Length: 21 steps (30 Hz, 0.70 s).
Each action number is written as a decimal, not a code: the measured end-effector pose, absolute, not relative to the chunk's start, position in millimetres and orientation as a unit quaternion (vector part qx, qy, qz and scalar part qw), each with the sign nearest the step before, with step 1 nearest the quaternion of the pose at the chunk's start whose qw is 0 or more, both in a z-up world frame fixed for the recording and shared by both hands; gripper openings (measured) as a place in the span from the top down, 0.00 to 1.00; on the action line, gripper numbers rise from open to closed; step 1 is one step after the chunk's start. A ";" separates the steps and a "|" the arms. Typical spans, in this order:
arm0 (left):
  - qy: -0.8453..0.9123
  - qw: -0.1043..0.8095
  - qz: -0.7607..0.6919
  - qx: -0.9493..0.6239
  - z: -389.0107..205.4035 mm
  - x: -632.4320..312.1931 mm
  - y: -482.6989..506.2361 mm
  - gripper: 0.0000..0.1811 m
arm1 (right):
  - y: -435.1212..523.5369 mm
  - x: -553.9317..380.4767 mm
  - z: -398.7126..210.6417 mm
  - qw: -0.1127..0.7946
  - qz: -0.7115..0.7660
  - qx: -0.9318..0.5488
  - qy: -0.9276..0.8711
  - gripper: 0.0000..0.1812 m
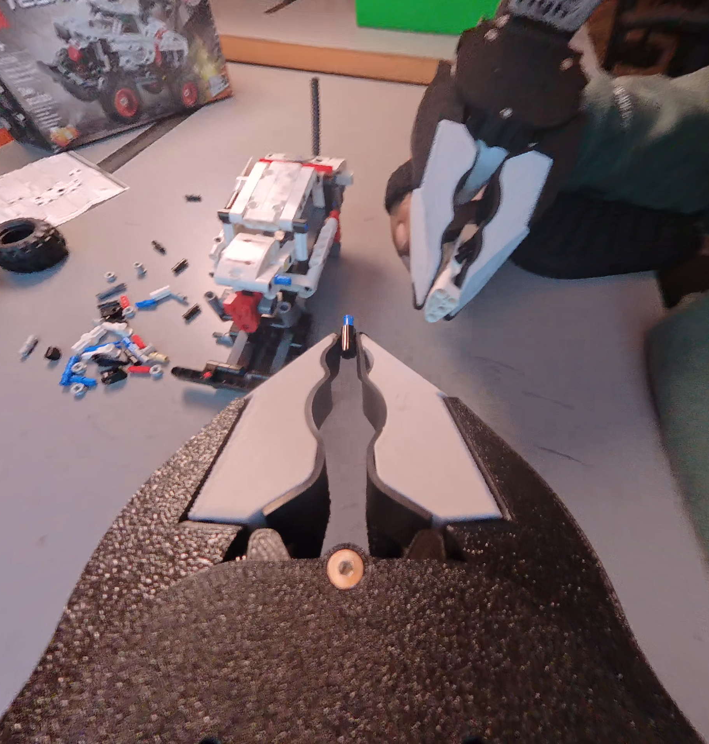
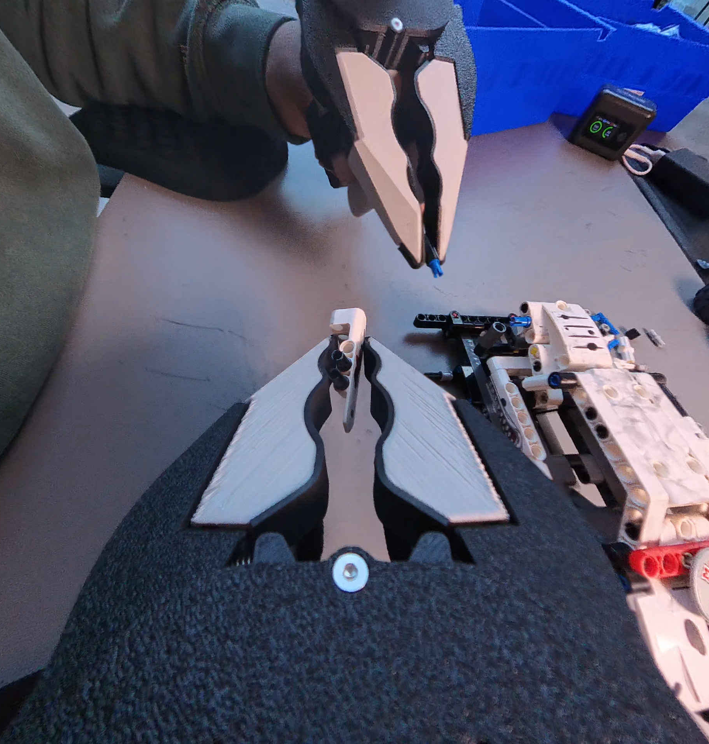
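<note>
My left gripper (image 1: pixel 348 340) is shut on a small blue and black pin (image 1: pixel 347 327); it also shows in the right wrist view (image 2: pixel 427 257), held above the table with the pin (image 2: pixel 435 267) sticking out. My right gripper (image 2: pixel 349 342) is shut on a white angled beam (image 2: pixel 350 342) with black pins in it; it also shows in the left wrist view (image 1: pixel 441 298) with the beam's end (image 1: pixel 439 308) facing me. The two grippers face each other in the air, a short way apart. A half-built white, black and red toy truck (image 1: pixel 276 249) (image 2: pixel 578 402) sits on the grey table.
Loose small parts (image 1: pixel 111 346) lie left of the truck. A black tyre (image 1: pixel 24 243), an instruction sheet (image 1: pixel 46 189) and the set's box (image 1: pixel 99 68) are at far left. A blue bin (image 2: pixel 586 60), a small device with a lit screen (image 2: pixel 610 122) and cables are behind. A person's green sleeve (image 2: pixel 143 52) holds the gripper. The left gripper's tips are roughly 6 cm from the right gripper's.
</note>
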<state>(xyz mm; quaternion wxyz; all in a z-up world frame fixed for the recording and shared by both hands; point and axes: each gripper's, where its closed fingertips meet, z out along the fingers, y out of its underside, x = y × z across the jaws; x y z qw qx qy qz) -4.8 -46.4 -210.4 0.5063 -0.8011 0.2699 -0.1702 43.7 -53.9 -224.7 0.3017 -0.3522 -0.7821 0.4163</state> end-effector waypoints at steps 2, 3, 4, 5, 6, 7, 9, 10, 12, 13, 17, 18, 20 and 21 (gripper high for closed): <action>0.250 0.488 -0.128 -0.827 -225.9 -21.3 -36.7 0.96 | -54.2 43.7 -229.1 0.300 0.407 -0.351 -0.788 0.94; 0.244 0.477 -0.110 -0.837 -233.7 -29.1 -33.6 0.96 | -53.9 43.7 -231.1 0.301 0.401 -0.351 -0.791 0.93; 0.238 0.465 -0.096 -0.847 -241.3 -35.8 -31.7 0.96 | -53.4 44.0 -233.4 0.300 0.395 -0.352 -0.794 0.93; 0.237 0.454 -0.088 -0.855 -247.5 -40.0 -31.4 0.96 | -52.9 44.4 -235.9 0.299 0.390 -0.352 -0.797 0.93; 0.238 0.440 -0.086 -0.861 -253.3 -42.2 -32.7 0.96 | -52.1 45.0 -238.6 0.297 0.385 -0.353 -0.799 0.93; 0.238 0.423 -0.086 -0.870 -259.8 -43.8 -34.9 0.96 | -50.9 45.4 -241.4 0.294 0.380 -0.356 -0.801 0.93; 0.235 0.396 -0.078 -0.884 -271.2 -48.2 -38.3 0.96 | -48.3 45.8 -246.3 0.291 0.371 -0.360 -0.805 0.93; 0.237 0.390 -0.075 -0.887 -273.8 -48.9 -40.0 0.96 | -47.5 45.8 -247.7 0.290 0.369 -0.361 -0.806 0.93; 0.236 0.387 -0.070 -0.889 -275.6 -50.0 -41.1 0.92 | -47.4 45.3 -247.9 0.291 0.369 -0.361 -0.805 0.93; 0.235 0.390 -0.070 -0.888 -274.6 -50.2 -40.7 0.89 | -47.2 44.9 -246.9 0.293 0.370 -0.361 -0.804 0.94; 0.237 0.430 -0.106 -0.865 -253.8 -39.0 -40.3 0.84 | -45.3 41.2 -237.1 0.316 0.379 -0.361 -0.791 0.94; 0.239 0.447 -0.148 -0.849 -242.4 -26.9 -43.0 0.84 | -45.4 39.8 -231.9 0.327 0.385 -0.359 -0.785 0.94; 0.233 0.468 -0.261 -0.811 -218.4 1.5 -51.8 0.86 | -45.9 35.5 -217.4 0.357 0.403 -0.351 -0.766 0.94; 0.226 0.472 -0.307 -0.795 -209.4 11.8 -55.2 0.85 | -46.9 33.5 -208.4 0.370 0.419 -0.348 -0.753 0.94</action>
